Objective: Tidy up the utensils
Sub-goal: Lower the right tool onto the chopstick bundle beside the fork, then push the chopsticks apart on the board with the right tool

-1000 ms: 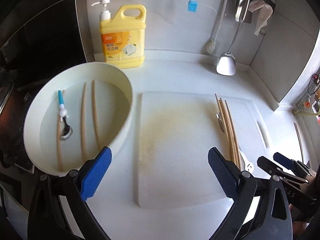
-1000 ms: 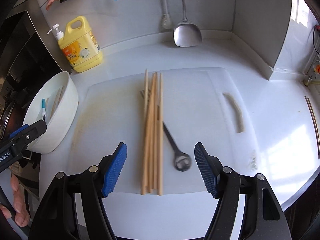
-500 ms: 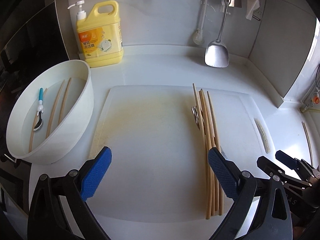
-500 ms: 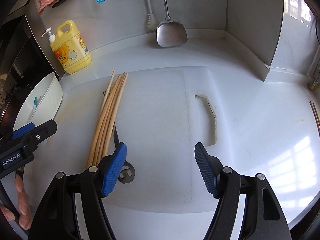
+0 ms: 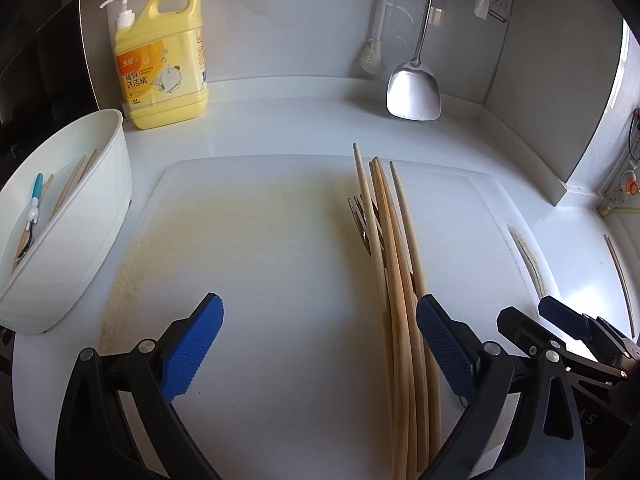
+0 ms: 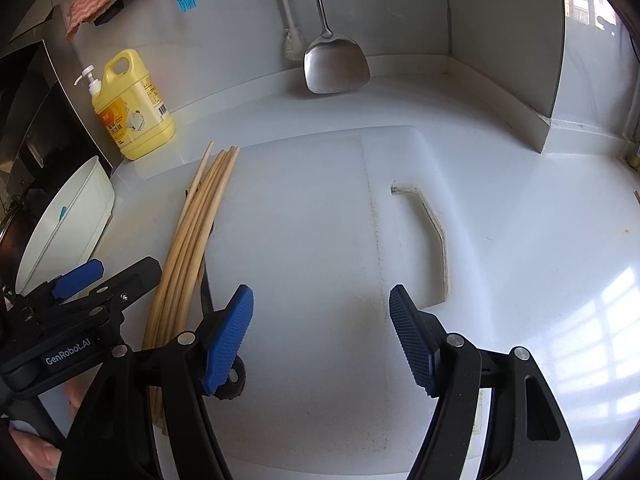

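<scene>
With both my left gripper [image 5: 320,344] and right gripper [image 6: 322,334] spread wide and empty, the chopsticks [image 5: 396,280] on the cutting board [image 5: 260,260] cover what looks like a fork [image 5: 360,216], so a careless pinch could scatter them.

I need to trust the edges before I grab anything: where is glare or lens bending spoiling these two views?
Right wrist view: window glare washes out the white countertop at lower right; the white cutting board stays readable. Left wrist view: even light, sharp, but the fisheye bows the bundle of wooden chopsticks, and the white plastic basin warps at the left edge.
</scene>
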